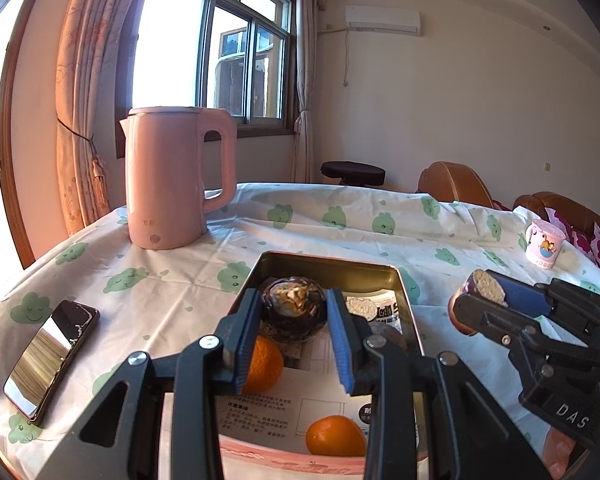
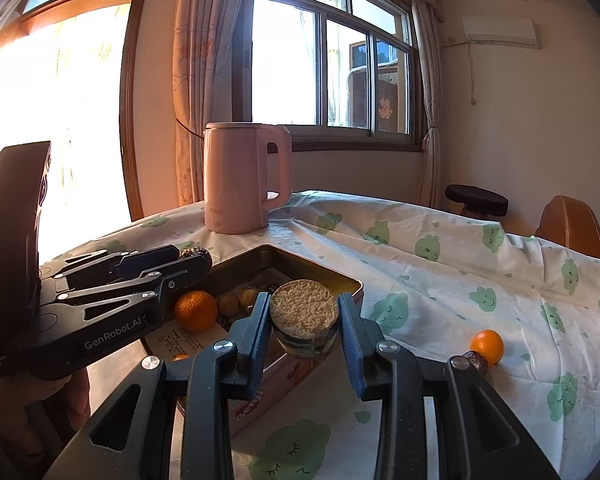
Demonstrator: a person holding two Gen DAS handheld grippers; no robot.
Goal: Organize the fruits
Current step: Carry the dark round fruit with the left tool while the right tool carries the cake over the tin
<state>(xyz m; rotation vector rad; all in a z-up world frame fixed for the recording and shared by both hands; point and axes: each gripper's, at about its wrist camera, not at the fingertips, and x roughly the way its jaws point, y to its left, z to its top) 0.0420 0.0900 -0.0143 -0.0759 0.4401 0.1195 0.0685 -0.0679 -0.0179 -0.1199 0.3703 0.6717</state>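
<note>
A metal tin (image 1: 332,266) lined with printed paper sits on the table. It holds two oranges (image 1: 265,365) (image 1: 334,436). My left gripper (image 1: 294,312) is shut on a dark purple round fruit with a cut, pale top (image 1: 294,304), held over the tin. My right gripper (image 2: 304,320) is shut on a similar dark fruit with a flat, grainy cut face (image 2: 304,308), held above the tin's near right rim (image 2: 356,284). It also shows in the left wrist view (image 1: 486,286). Another orange (image 2: 487,346) lies on the cloth at the right.
A pink kettle (image 1: 176,176) stands behind the tin. A phone (image 1: 52,356) lies at the left. A small printed cup (image 1: 544,248) stands at the far right. A small dark fruit (image 2: 476,362) lies by the loose orange. Chairs stand beyond the table.
</note>
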